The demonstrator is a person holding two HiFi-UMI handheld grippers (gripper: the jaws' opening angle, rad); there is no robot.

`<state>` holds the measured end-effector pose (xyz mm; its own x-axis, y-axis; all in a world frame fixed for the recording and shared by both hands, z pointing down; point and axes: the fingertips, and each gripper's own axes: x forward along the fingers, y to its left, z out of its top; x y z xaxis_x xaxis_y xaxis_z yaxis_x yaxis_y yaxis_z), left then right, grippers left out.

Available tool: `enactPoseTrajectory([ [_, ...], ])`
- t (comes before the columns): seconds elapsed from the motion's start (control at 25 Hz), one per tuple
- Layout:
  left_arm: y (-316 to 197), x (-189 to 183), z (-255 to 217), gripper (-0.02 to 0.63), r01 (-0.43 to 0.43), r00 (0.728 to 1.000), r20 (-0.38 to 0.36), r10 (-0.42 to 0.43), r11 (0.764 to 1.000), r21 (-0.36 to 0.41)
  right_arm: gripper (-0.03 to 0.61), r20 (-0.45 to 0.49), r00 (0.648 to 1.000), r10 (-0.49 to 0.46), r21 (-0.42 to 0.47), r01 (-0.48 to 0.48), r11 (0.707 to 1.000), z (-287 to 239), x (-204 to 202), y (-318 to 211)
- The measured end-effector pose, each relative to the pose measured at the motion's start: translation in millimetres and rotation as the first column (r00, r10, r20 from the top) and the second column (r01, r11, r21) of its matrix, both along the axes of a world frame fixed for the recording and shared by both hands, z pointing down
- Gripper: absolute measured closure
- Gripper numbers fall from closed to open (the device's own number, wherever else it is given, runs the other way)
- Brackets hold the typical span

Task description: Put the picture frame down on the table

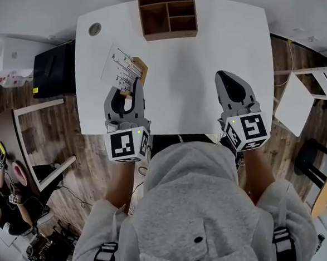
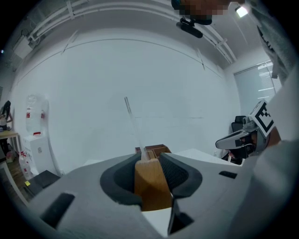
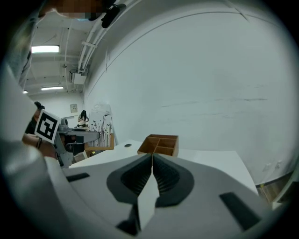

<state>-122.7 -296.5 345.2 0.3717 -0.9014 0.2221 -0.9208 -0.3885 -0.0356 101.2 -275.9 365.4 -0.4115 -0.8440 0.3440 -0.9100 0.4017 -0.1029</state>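
1. L gripper (image 1: 131,91) is clamping the picture frame (image 1: 122,68) by its wooden base (image 2: 149,179). The jaws are pressing on both sides of the block, w/ the thin pane (image 2: 133,123) rising edge-on just ahead of the tips.
2. R gripper (image 1: 227,80) is hanging well off to the L gripper's right, jaws fully together w/ nothing btwn them.
3. The frame is sitting at the L gripper's tips, over the near-left part of the white table (image 1: 201,74). No view is showing whether its bottom is touching the tabletop.
4. Risk: the grip is on the base only, so the tall pane is probably acting as a lever. A quick tilt while lowering could twist the block in the jaws, and the frame could slip or drop.
5. Risk: if the jaws open before the base is sitting flat, the frame is likely to tip onto its face, since the base looks narrow vs. the pane.
6. Risk: the table edge is lying close behind the L gripper. Setting down any nearer could leave the base overhanging.
7. The wooden organizer box (image 1: 141,11) is standing well ahead of the L gripper, so a clash seems unlikely. The R gripper isn't placed to steady the pane if it wobbles.
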Motion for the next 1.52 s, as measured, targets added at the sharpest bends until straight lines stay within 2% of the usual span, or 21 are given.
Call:
enactPoseTrajectory([
  [0.96,-60,0,90,0.480,-0.023,0.999,0.020,0.025,0.993,-0.117,0.551,0.018,0.999,0.029,-0.136,-0.026,0.990,80,-12,-40],
  [1.08,-64,-1,96,0.480,-0.016,1.000,0.006,0.017,0.990,-0.139,0.551,0.025,0.999,0.039,-0.149,-0.035,0.988,87,-15,-41],
  [1.52,-70,-6,117,0.480,-0.020,1.000,-0.002,0.020,0.987,-0.157,0.551,0.023,0.999,0.034,-0.190,-0.029,0.981,111,-29,-34],
])
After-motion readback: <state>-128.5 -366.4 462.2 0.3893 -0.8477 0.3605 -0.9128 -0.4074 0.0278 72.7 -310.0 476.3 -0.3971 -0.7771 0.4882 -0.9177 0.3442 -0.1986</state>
